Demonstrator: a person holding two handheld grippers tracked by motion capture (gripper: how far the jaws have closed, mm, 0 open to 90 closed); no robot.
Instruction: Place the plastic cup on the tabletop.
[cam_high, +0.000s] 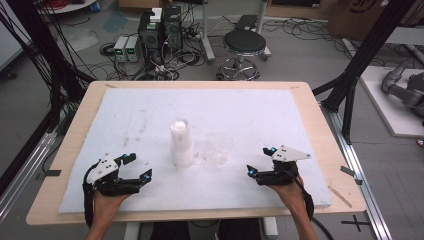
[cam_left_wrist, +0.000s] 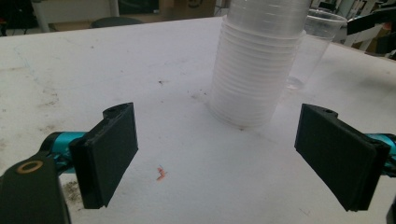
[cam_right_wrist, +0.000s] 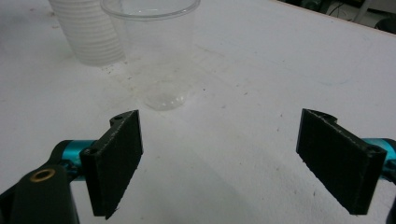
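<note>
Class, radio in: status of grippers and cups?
Left gripper open, right gripper open. Cup stack upright, single clear cup beside it, untouched. Path clear.

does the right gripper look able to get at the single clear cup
Probably yes: the right gripper has its fingers wide apart, with bare white mat between it and the clear cup; the cup stack stands to one side.

Overhead plus two low views, shared cup stack (cam_high: 181, 142)
</note>
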